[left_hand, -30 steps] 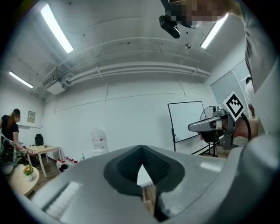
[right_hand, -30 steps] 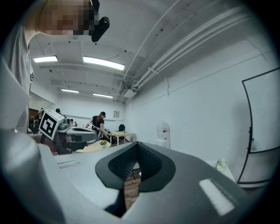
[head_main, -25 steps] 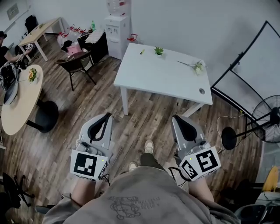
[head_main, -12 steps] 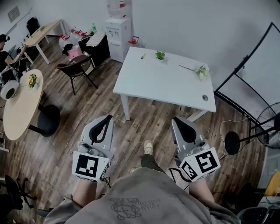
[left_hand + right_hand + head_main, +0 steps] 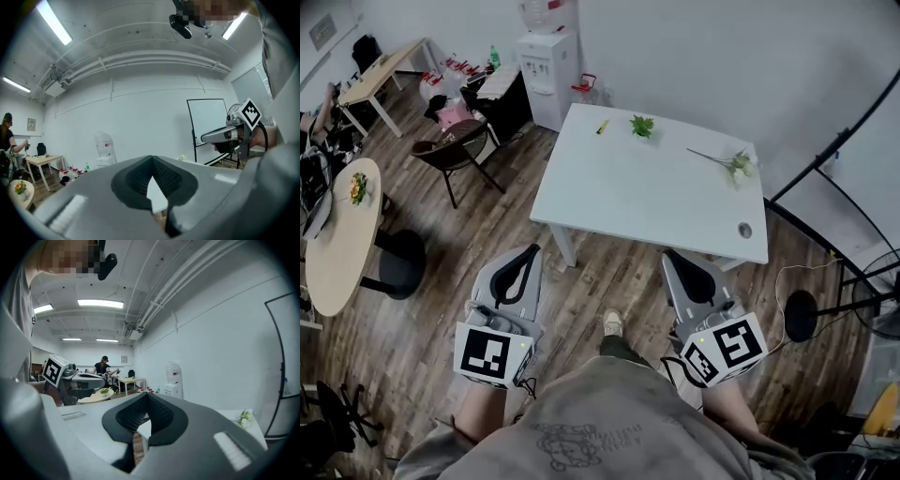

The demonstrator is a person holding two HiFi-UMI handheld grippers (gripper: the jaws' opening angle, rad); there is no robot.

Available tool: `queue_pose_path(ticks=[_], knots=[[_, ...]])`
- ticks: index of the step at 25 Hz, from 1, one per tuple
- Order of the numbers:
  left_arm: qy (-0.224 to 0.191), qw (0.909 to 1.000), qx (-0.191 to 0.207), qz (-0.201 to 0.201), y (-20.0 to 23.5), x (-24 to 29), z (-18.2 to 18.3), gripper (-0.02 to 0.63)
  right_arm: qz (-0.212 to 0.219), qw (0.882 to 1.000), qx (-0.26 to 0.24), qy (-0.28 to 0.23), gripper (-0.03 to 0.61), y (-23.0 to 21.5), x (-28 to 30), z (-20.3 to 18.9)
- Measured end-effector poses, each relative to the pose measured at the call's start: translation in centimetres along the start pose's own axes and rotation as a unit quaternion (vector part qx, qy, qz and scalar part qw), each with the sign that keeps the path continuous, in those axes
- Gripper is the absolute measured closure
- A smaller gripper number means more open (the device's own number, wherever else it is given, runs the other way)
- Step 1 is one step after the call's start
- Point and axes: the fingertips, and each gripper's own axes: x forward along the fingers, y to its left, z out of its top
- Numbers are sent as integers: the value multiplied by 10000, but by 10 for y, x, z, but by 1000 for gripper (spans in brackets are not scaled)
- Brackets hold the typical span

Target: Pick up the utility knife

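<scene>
Across the wood floor, the white table carries the utility knife near a plant. We point our left gripper and right gripper forward, jaws closed on nothing.

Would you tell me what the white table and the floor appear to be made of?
Table: likely laminate or painted board; smooth, matte white, no grain. Floor: wood or wood-look laminate; brown planks with visible grain and seams.

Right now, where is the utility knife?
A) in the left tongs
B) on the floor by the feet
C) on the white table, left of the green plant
C: the small yellow utility knife lies at the far edge of the white table, just left of the green plant.
</scene>
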Motion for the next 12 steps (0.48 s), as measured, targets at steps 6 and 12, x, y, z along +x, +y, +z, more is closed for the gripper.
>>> queue_pose_path(ticks=[6,12], knots=[[194,9998,-16,51,11,66,-4,614,93,9999,94,43,549,-53,42,-2],[231,9997,17,44,17,121,3,614,194,9996,131,159,549,-99,72,-8]])
